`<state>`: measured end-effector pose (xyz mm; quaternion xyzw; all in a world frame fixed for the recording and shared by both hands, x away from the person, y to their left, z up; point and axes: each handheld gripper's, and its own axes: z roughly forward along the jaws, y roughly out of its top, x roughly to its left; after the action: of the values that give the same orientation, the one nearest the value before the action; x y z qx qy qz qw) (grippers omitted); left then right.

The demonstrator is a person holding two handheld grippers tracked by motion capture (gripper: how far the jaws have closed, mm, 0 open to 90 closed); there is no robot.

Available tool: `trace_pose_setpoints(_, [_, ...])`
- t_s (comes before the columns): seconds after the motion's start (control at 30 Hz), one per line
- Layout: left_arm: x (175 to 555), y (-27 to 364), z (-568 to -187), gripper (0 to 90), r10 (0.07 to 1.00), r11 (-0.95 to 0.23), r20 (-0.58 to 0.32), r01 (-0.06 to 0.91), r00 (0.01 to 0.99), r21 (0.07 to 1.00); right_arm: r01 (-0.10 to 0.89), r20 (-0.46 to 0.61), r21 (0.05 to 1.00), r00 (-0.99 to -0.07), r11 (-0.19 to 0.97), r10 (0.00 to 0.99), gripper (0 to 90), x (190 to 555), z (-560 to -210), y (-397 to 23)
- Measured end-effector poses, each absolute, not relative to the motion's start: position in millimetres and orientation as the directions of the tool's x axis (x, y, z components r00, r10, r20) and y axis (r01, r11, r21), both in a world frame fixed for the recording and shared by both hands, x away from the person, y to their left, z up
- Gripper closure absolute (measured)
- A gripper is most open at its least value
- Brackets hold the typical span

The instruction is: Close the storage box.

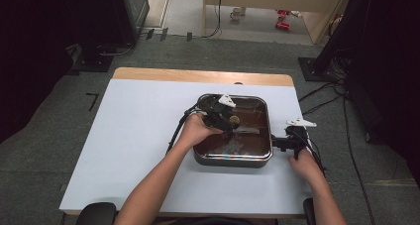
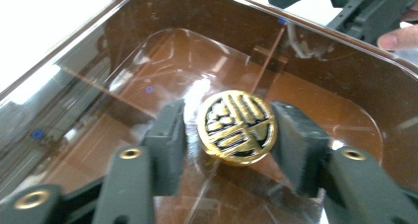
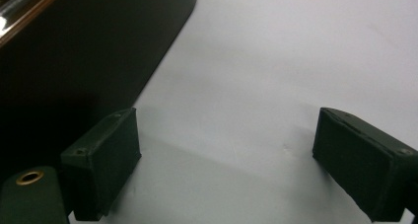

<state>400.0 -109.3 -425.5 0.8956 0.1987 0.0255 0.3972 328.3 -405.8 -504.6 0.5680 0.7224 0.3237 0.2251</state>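
A shiny steel pan (image 1: 233, 160) with a brown, reflective inside stands on the white table right of centre. A round gold-and-black disc (image 2: 236, 127) lies flat on the pan's bottom (image 2: 148, 61). My left gripper (image 2: 231, 115) reaches down into the pan, its jaws apart on either side of the disc, with a thin gap at the left pad (image 2: 170, 135). From above, the left gripper (image 1: 235, 125) and the disc (image 1: 234, 120) sit mid-pan. My right gripper (image 1: 276, 144) rests beside the pan's right wall. Its jaws stand wide (image 3: 226, 135) over bare table, with nothing between them.
The white table sheet (image 1: 138, 136) has free room left of the pan, and a wooden strip (image 1: 198, 76) runs along the far edge. The pan's dark outer wall (image 3: 74, 51) rises close to the right gripper. Cables and dark stands (image 1: 341, 51) lie on the floor beyond.
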Motion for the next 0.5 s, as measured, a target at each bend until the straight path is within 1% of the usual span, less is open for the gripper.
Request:
trace_pose_setpoints(0.1, [401.2, -104.6, -423.6, 40.9, 0.379, -0.603, -0.141, 0.360, 0.915, 0.712, 0.674, 0.041, 0.724, -0.254, 0.146, 0.966, 10.3, 328.3, -504.6, -405.9])
trace_pose_setpoints(0.17, [400.6, -101.4, -420.9, 40.4, 0.374, -0.603, -0.146, 0.360, 0.916, 0.711, 0.675, 0.042, 0.723, -0.254, 0.146, 0.966, 10.3, 328.3, -504.6, -405.9])
trace_pose_setpoints(0.27, [397.5, -98.1, -415.4, 37.1, 0.378, -0.600, -0.139, 0.356, 0.915, 0.716, 0.674, 0.041, 0.724, -0.254, 0.146, 0.966, 10.3, 328.3, -504.6, -405.9])
trace_pose_setpoints(0.5, [386.7, -86.2, -407.3, 37.5, 0.400, -0.580, -0.115, 0.348, 0.909, 0.737, 0.674, 0.043, 0.724, -0.253, 0.145, 0.966, 10.4, 328.3, -504.6, -405.8])
